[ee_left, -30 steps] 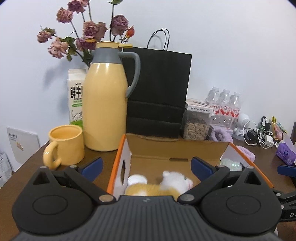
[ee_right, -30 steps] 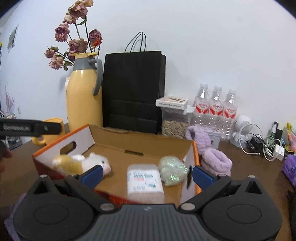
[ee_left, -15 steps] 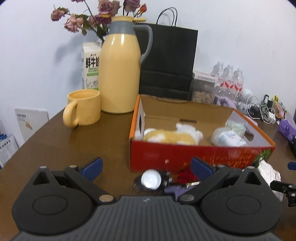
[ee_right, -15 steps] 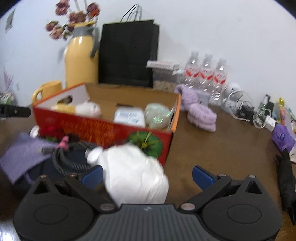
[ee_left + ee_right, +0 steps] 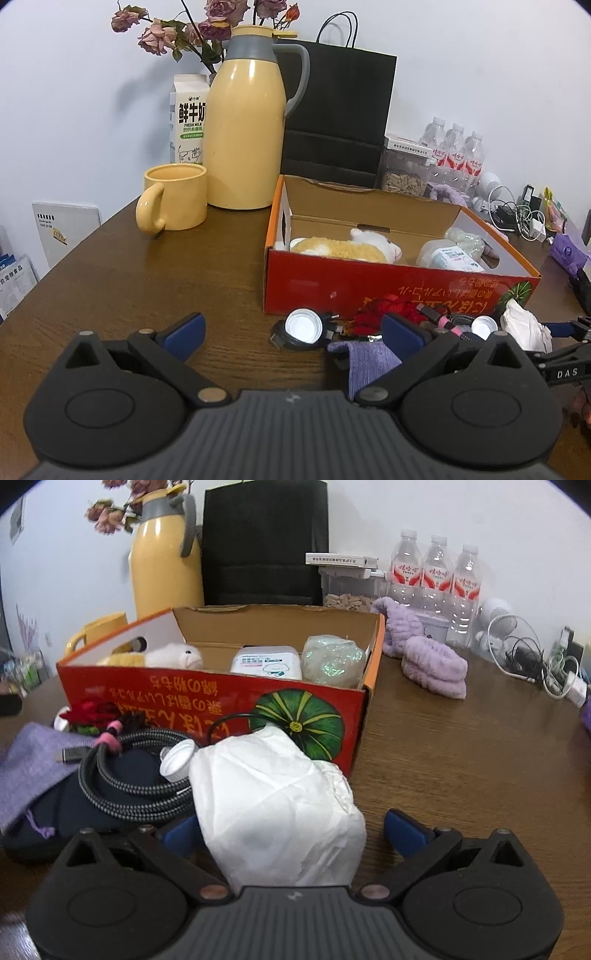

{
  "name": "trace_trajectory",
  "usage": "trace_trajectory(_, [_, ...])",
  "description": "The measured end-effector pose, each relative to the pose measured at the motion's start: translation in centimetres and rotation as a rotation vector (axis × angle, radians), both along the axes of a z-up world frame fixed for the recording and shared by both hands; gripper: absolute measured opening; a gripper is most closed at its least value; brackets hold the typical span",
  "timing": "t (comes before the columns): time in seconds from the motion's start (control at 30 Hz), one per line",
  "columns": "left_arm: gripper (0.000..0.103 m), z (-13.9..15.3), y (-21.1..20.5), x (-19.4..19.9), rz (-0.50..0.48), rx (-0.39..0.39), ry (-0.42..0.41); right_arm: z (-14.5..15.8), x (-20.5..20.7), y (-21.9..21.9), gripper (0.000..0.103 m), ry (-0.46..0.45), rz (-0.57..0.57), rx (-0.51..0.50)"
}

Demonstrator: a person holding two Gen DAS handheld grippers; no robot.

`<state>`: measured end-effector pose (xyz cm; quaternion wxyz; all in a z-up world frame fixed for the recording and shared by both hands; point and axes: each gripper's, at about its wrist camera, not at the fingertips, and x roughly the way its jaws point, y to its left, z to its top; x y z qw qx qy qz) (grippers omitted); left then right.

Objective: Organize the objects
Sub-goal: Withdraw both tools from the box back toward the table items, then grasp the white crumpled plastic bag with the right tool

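Observation:
A red cardboard box on the brown table holds a plush toy, a wipes pack and a glittery bundle. In front of it lie a white crumpled bag, a coiled braided cable, white caps, a red item and a purple cloth. My left gripper is open, low, in front of the box's left corner. My right gripper is open, its fingers either side of the white bag.
A yellow mug, a yellow thermos, a milk carton and a black paper bag stand behind the box. Water bottles, a purple plush band and tangled chargers are at the right.
Both grippers have pulled back and down from over the box toward the table's near side. The loose items in front of the box have come into view, and the white bag now sits between the right fingers.

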<state>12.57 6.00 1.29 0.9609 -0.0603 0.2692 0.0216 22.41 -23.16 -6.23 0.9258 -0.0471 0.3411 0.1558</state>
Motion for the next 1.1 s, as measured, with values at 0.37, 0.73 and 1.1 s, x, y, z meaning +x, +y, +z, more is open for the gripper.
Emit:
trace_trajectory(0.37, [0.103,-0.9,-0.7,-0.1,-0.032,-0.011,0.063,0.1,0.2,0.0,0.103,0.001,-0.014,0.005])
trace_trajectory(0.73, [0.103,-1.3,-1.7,0.1,-0.056,-0.005,0.083,0.7,-1.5,-0.3,0.079,-0.050,-0.035,0.063])
trace_trajectory(1.1, [0.103,-1.4,-3.4,0.2,-0.119,-0.029,0.109,2.1,-5.1,0.3,0.075,-0.185,-0.066,0.067])
